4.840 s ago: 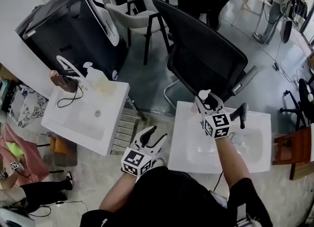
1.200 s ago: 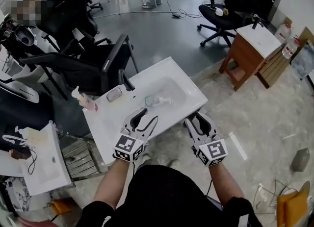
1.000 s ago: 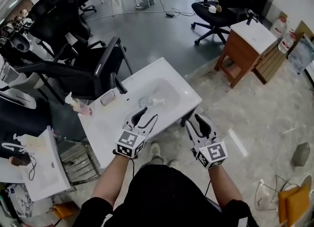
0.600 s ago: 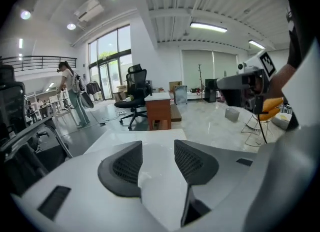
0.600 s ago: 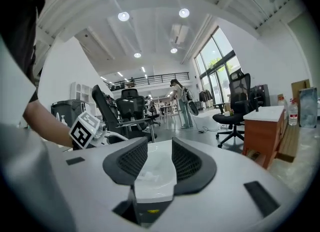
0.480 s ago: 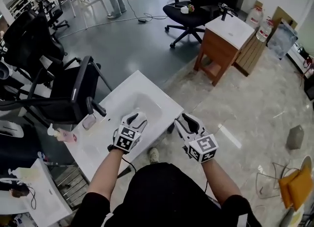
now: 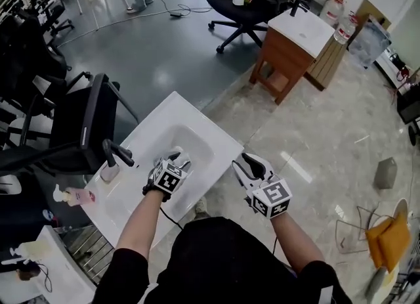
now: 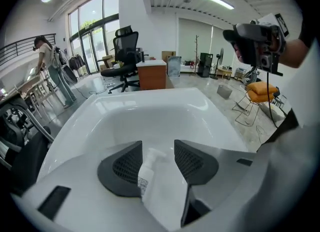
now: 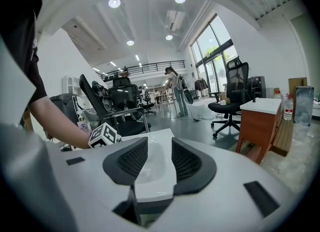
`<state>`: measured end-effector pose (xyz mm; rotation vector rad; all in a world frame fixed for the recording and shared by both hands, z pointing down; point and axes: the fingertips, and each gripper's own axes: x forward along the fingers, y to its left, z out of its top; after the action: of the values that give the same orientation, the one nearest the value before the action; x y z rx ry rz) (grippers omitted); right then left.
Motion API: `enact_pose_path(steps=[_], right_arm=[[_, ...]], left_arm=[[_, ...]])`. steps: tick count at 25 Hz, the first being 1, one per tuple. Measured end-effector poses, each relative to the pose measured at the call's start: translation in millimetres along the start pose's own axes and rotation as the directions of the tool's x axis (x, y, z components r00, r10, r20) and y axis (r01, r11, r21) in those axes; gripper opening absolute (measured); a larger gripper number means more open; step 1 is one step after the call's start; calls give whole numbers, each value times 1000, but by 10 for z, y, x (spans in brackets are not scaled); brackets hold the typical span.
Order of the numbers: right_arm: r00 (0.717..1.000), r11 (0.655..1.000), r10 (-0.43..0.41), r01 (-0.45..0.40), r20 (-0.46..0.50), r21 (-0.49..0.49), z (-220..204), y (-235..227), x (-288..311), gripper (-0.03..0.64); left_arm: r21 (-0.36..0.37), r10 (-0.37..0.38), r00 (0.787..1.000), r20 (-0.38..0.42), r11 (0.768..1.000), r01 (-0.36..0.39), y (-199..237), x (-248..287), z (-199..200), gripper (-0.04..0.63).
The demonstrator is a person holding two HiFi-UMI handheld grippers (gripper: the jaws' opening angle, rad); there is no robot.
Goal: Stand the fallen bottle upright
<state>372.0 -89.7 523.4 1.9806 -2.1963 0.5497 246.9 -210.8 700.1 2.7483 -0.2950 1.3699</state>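
The white sink counter (image 7: 197, 124) is the landmark here. The left gripper (image 7: 178, 159) is reached down into the counter's basin (image 8: 150, 118), pointing steeply at its floor. In the left gripper view its fingers (image 8: 122, 168) are spread. The clear pump bottle (image 8: 146, 172) lies on its side on the basin floor between them, close against the left finger with a gap to the right one. Its pump head points away from the gripper, and the pads do not clamp it. The right gripper (image 7: 248, 163) hangs just off the counter's near edge, beside the basin and apart from the bottle. Its fingers (image 9: 186, 163) are spread too, with nothing between them; only the counter's rim shows past them. A black faucet (image 7: 119, 153) stands at the far-left rim of the basin. A pink soap dispenser (image 7: 77, 195) sits on the counter further left of the faucet. A wooden cabinet (image 7: 282, 60) stands on the floor well beyond the counter.
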Motion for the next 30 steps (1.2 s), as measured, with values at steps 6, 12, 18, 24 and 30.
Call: enact_pose_path(steps=[6,12,18,24,30], right_arm=[[997,1000,-12,12,-75,3,-136,-41,136,158],[991,999,-43,45,-127,11,-247,-61,115,158],[983,995,-95,99,-155,15,-298,-175,-30,156],[979,991,-127,134,-162,29,-335,-205,-114,152],[977,991,-125,132,-173,25,-334,-216,-84,144]], left_arm=[[107,-5,993,-116,994,17,110,345,-306,218],[262,-45,966,-256,958,114,88,674,-594,225],[250,-103,943,-315,950,188,115,853,-650,232],[255,-157,909,-387,929,269,52,939,-757,230],[270,-178,912,-369,919,288,18,931,-726,225]])
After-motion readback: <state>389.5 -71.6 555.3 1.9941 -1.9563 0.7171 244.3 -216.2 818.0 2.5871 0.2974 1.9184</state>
